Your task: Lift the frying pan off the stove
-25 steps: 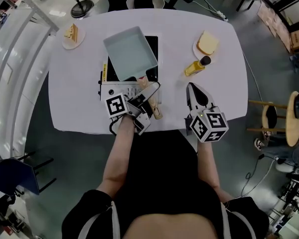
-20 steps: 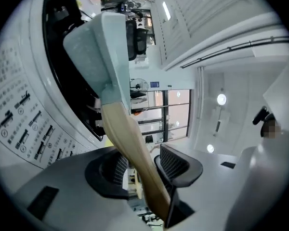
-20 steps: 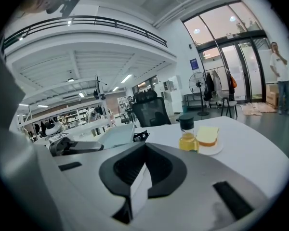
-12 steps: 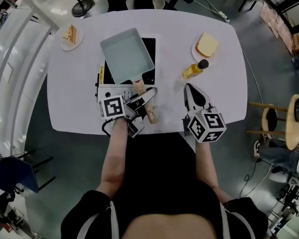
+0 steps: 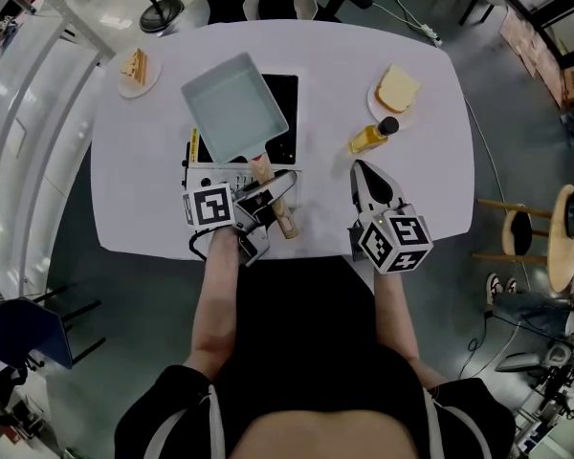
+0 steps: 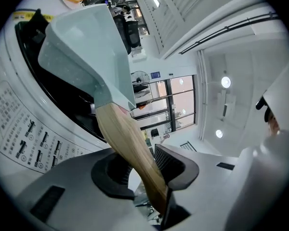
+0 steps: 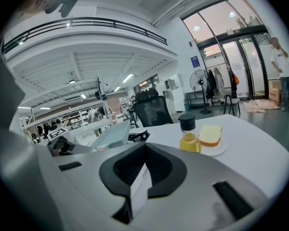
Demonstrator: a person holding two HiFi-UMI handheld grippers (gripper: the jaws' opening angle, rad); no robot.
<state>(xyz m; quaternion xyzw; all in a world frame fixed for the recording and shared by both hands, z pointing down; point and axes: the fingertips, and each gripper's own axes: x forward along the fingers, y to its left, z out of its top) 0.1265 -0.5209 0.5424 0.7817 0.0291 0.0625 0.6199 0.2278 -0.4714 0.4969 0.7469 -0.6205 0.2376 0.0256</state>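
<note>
One grip: left gripper (image 5: 269, 195) jaws clamped on wooden handle (image 6: 130, 148).
Right gripper (image 5: 361, 171): jaws together, empty.
Axis: frying pan (image 5: 234, 106) ahead of left jaws, over stove (image 5: 285, 103).

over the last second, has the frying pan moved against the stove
Yes. The frying pan has swung left over the stove, baring more black top at its right.
</note>
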